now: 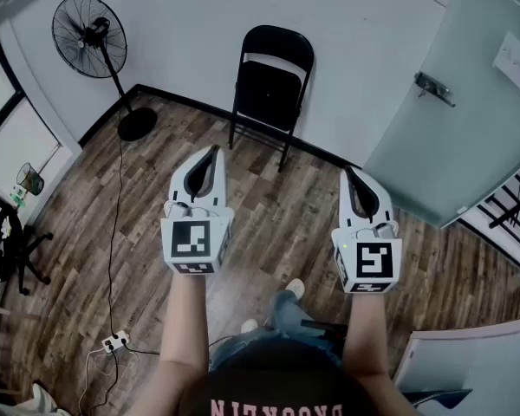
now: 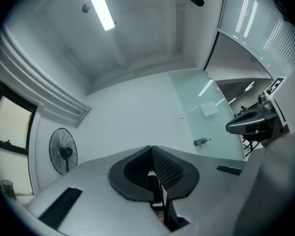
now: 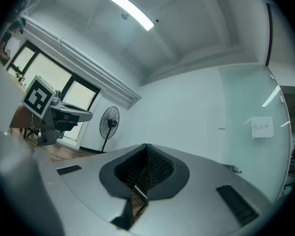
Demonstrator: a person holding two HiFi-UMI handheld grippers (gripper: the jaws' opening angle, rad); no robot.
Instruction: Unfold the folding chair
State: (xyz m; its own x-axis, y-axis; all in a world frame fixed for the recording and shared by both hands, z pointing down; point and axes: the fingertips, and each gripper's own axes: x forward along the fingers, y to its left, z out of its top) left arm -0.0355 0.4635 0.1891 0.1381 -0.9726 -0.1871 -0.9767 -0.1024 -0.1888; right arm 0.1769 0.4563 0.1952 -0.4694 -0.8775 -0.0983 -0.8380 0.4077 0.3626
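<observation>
Head view shows the chair folded, standing against the far wall, well apart from me. My left tongs and right tongs are pressed together, empty. Nothing is done yet, I judge: approaching, gripping and opening all remain.

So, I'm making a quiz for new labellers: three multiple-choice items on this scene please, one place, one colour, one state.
1. Where is the folding chair? A flat on the floor; B against the white wall; C between the person's feet.
2. Its colour? A white; B red; C black.
3. The left tongs and right tongs are: A both shut, empty; B both open; C clamped on the chair.
Answers: 1 B, it stands at the wall. 2 C, frame and seat are black. 3 A, pads meet with nothing between.
</observation>
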